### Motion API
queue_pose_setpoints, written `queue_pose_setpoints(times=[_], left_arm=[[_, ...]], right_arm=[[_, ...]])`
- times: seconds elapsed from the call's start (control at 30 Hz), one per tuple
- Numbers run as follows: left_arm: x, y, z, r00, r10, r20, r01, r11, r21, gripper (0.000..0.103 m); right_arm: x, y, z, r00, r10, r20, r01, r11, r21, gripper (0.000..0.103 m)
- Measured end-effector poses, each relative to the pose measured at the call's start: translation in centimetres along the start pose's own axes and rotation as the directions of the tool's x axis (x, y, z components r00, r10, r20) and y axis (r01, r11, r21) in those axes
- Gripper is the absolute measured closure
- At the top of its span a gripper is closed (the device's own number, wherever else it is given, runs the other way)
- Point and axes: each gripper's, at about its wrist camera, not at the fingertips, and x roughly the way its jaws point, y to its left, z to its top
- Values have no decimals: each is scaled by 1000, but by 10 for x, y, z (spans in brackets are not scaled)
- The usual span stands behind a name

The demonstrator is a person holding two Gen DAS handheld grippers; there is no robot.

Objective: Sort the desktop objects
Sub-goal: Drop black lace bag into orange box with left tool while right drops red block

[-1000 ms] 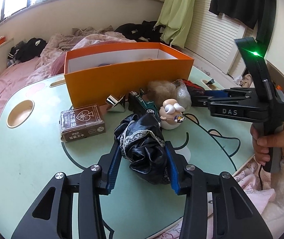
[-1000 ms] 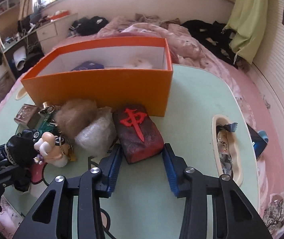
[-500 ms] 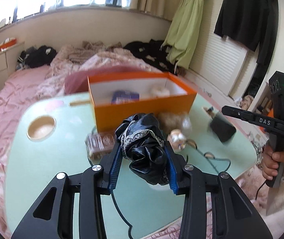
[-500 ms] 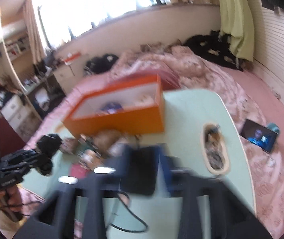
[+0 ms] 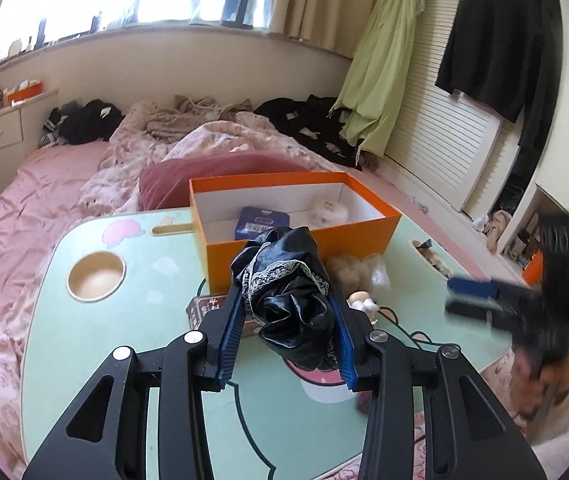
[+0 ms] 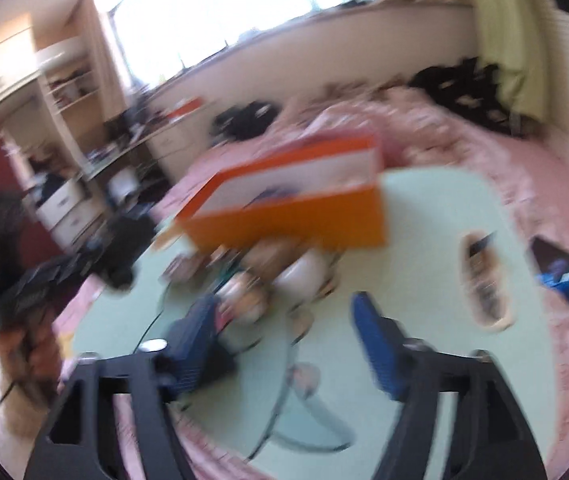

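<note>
My left gripper (image 5: 284, 294) is shut on a crumpled black cloth with white lace trim (image 5: 292, 304) and holds it above the pale green table (image 5: 124, 340), in front of the open orange box (image 5: 304, 246). Inside the box lie a blue packet (image 5: 260, 222) and a white fluffy ball (image 5: 328, 210). My right gripper (image 6: 284, 308) is blurred; its jaws are opening and nothing shows between them. In the left wrist view the right gripper (image 5: 470, 300) hovers at the table's right edge. The orange box (image 6: 292, 220) lies beyond it.
Under the cloth, in front of the box, sit a brown card box (image 5: 204, 308), a beige fluffy tuft (image 5: 348, 268), a plastic wrap (image 5: 376, 276) and a small figurine (image 5: 362, 302). A cup hole (image 5: 96, 276) is at the left, a slot tray (image 6: 484, 280) at the right. A pink bed surrounds the table.
The right gripper's jaws have spread, and the dark red block they gripped is no longer between them; its view swung left. The left gripper rose with the cloth.
</note>
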Motion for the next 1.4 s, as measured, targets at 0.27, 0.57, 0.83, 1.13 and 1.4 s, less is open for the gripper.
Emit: queue_pose_setpoints(times=[0.27, 0.57, 0.83, 1.13, 1.4], left_arm=[[-10, 12, 0, 999, 20, 25, -19, 999, -35, 62], [-16, 20, 1, 999, 25, 40, -23, 998, -50, 62], [-11, 17, 12, 999, 21, 44, -19, 999, -42, 62], [36, 10, 60, 999, 27, 17, -27, 999, -34, 62], [97, 24, 56, 993, 56, -101, -68, 990, -126, 49]], right_arm=[[47, 103, -10, 993, -52, -102, 5, 910, -414, 20], [109, 106, -10, 961, -102, -259, -25, 895, -445, 42], [61, 85, 21, 990, 49, -134, -88, 948, -306, 42], [71, 21, 118, 979, -203, 34, 204, 979, -32, 42], [95, -16, 120, 979, -203, -34, 205, 972, 113, 32]])
